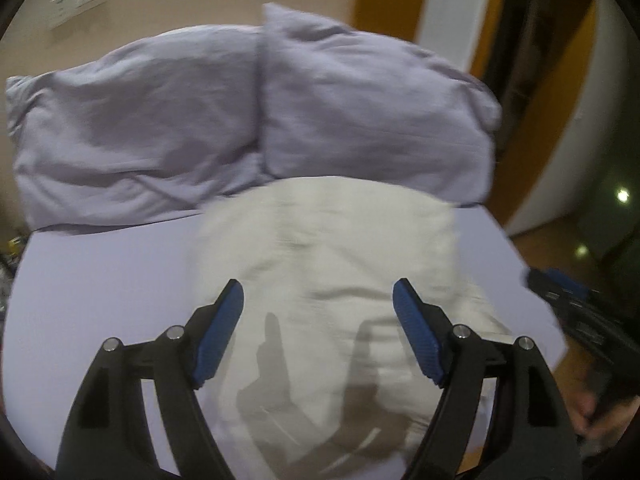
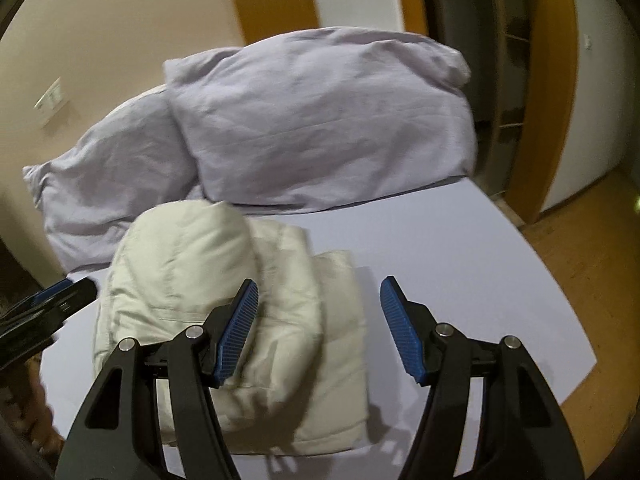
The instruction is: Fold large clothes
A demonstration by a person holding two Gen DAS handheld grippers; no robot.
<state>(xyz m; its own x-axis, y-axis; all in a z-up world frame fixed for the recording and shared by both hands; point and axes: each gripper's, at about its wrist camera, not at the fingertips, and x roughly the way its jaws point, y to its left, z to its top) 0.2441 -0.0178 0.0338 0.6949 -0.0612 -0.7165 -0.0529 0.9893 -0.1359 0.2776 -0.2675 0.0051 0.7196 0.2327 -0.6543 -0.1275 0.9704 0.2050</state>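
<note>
A cream padded garment [image 1: 328, 248] lies folded into a thick bundle on the lilac bed sheet [image 1: 100, 280], its far end against the pillows. My left gripper [image 1: 318, 285] hovers over it, open, with nothing between its blue pads. In the right wrist view the same bundle [image 2: 192, 248] lies left of centre, its top flap rounded and blurred. My right gripper [image 2: 319, 282] is open above the bundle's right edge and holds nothing. Both views are motion-blurred.
Two lilac pillows [image 1: 140, 128] [image 1: 372, 112] lean against the beige wall behind the garment. The bed's right edge drops to a wooden floor [image 2: 580, 264], with an orange-framed doorway [image 2: 556, 80] beyond. The left tool's black frame [image 2: 48, 308] shows at the left edge.
</note>
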